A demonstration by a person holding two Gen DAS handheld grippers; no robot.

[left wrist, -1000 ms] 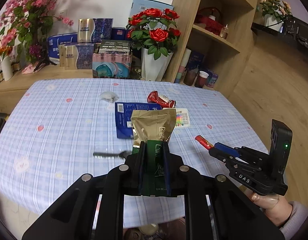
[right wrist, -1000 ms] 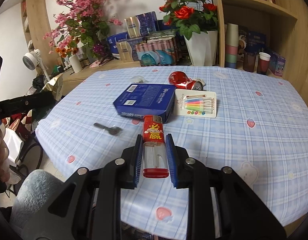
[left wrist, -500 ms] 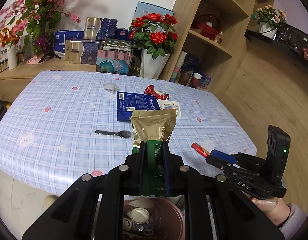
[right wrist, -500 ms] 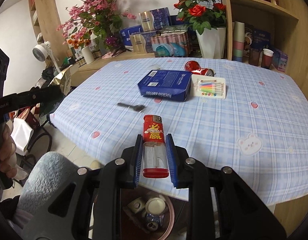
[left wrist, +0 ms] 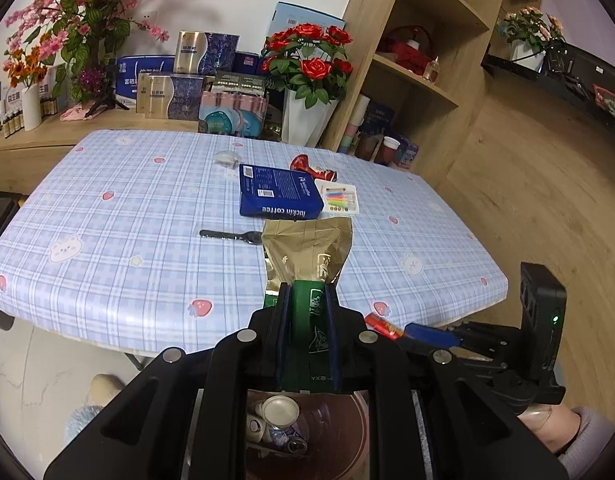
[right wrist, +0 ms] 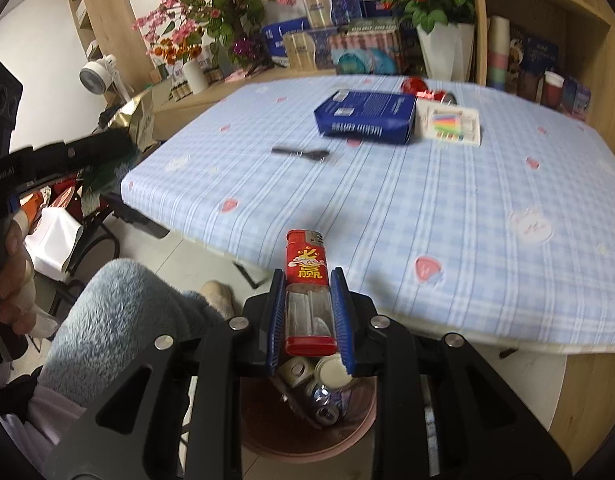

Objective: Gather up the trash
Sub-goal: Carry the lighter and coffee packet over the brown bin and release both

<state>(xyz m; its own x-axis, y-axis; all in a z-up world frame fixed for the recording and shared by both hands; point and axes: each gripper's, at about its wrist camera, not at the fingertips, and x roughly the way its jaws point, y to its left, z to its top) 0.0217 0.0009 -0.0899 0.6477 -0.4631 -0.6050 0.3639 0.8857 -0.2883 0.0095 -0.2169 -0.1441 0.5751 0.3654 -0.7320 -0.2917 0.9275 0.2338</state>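
My left gripper (left wrist: 307,300) is shut on a gold and green foil snack bag (left wrist: 307,252), held upright in front of the table edge, above a pink trash bin (left wrist: 359,440) that holds cans and cups. My right gripper (right wrist: 309,300) is shut on a red lighter (right wrist: 306,268), held over the same bin (right wrist: 307,444). The right gripper with the lighter also shows at the lower right of the left wrist view (left wrist: 411,330). On the table lie a blue coffee box (left wrist: 277,196), a crushed red can (left wrist: 307,164), a candle pack (left wrist: 339,198) and a dark spoon (left wrist: 231,235).
The checked blue tablecloth (left wrist: 127,240) covers the table. A sideboard behind it carries boxes, a white vase of red roses (left wrist: 307,120) and pink flowers. Wooden shelves stand at the right. A clear wrapper (left wrist: 226,157) lies on the table. The person's fuzzy sleeve (right wrist: 119,320) is at the left.
Both grippers have pulled back from the table and lowered. The trash bin has come into view beneath them. The snack bag and the lighter stay gripped.
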